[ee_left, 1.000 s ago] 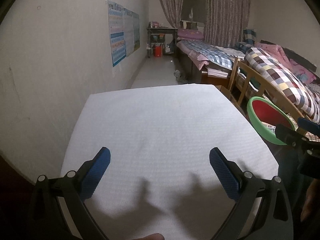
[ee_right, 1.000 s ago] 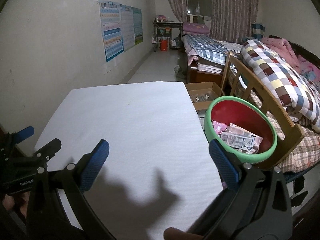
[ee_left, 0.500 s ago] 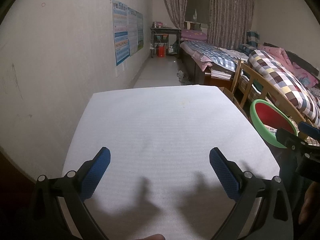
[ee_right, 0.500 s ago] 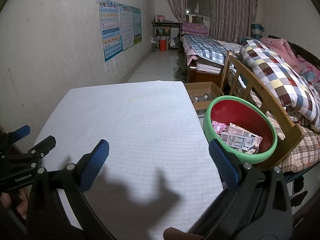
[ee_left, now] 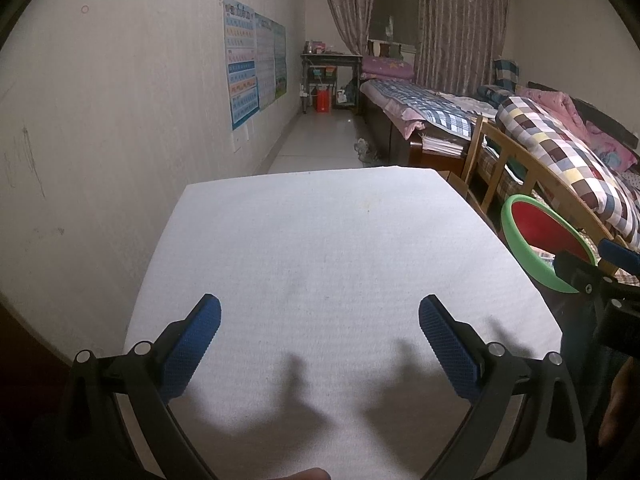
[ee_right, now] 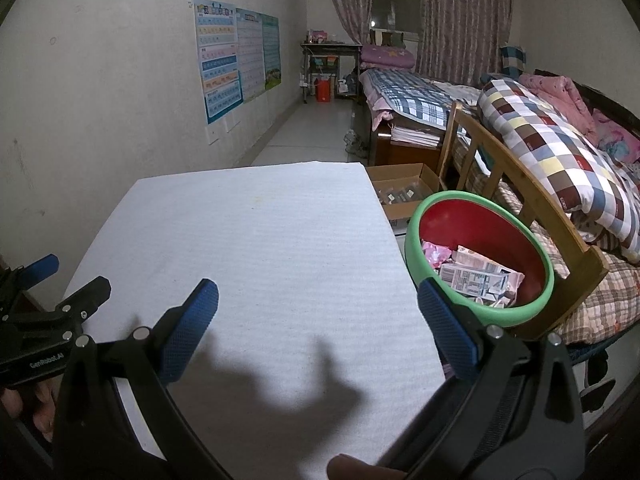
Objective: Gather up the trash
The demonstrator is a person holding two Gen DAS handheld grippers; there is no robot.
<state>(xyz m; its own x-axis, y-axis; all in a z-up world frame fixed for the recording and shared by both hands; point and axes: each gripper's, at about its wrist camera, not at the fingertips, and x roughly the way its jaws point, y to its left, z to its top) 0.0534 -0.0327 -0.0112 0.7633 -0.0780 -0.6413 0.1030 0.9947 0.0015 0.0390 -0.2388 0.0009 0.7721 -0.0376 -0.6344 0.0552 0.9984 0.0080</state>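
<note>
**Both grippers held open over a bare white surface, trash gathered in the basin**

A long bedroom is seen, with posters (ee_right: 236,60) fixed to the left wall and curtains (ee_left: 460,28) drawn at the far end. Beds (ee_right: 404,96) are lined along the right side, and a checked quilt (ee_right: 560,160) is piled behind a wooden bed rail (ee_right: 516,184).

The foreground is taken up by a white foam-covered surface (ee_left: 340,248), on which only the shadows of the grippers are cast. Beyond its far right corner an open cardboard box (ee_right: 404,192) is set on the floor, just beside the bed rail.

A basin (ee_right: 412,248) with a green rim and red inside is placed at the right edge of the surface, against the bed rail. The trash (ee_right: 472,276) is found inside it: pink wrappers and a printed carton, lying together at the bottom.

The left gripper (ee_left: 320,340) is held above the near part of the surface with its blue-padded fingers (ee_left: 192,344) spread wide, and nothing is gripped between them. The right gripper (ee_right: 320,328) is likewise held wide open and empty, its right finger seen in front of the basin's near rim. Each gripper is partly caught at the edge of the other's view.
</note>
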